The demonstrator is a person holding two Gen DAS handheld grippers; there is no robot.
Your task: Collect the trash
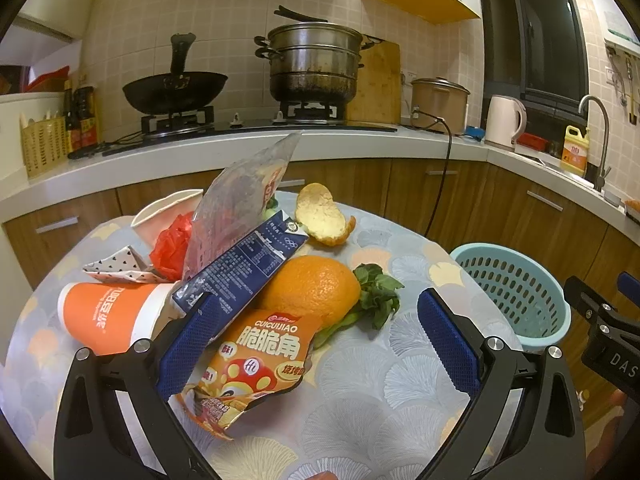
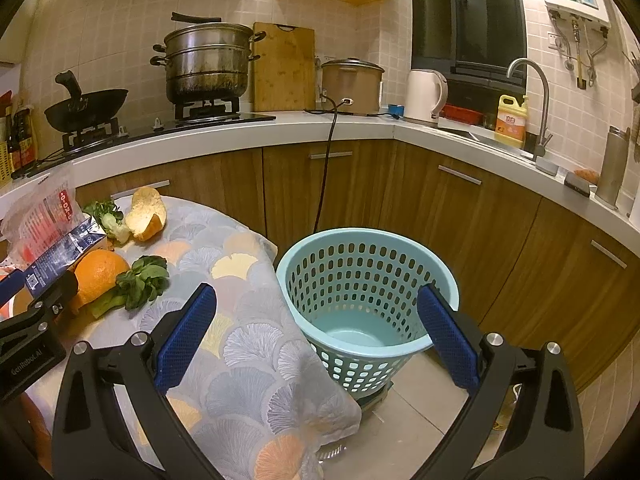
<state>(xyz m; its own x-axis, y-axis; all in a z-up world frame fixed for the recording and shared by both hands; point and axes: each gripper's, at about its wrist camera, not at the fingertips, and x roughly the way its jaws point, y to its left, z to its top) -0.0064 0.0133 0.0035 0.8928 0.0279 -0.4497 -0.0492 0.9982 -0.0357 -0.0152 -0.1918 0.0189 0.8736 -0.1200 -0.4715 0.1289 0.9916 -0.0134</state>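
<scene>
Trash lies piled on the round table [image 1: 380, 392]: an orange snack bag [image 1: 256, 364], a dark blue carton [image 1: 244, 264], an orange peel dome [image 1: 316, 284], a peel piece [image 1: 322, 214], green leaves [image 1: 376, 292], an orange paper cup [image 1: 108, 316], a clear wrapper [image 1: 240, 196], red plastic [image 1: 172, 246]. My left gripper [image 1: 316, 344] is open, low over the snack bag, its left finger against the carton. My right gripper [image 2: 316, 336] is open and empty, above the table edge, facing the light blue basket [image 2: 368, 280].
The basket [image 1: 516, 292] stands on the floor right of the table. Behind run wooden cabinets and a counter with a wok [image 1: 174, 88], a steamer pot [image 1: 316, 64], a kettle [image 2: 426, 96] and a sink tap [image 2: 532, 96]. A black cord [image 2: 326, 168] hangs down the cabinet front.
</scene>
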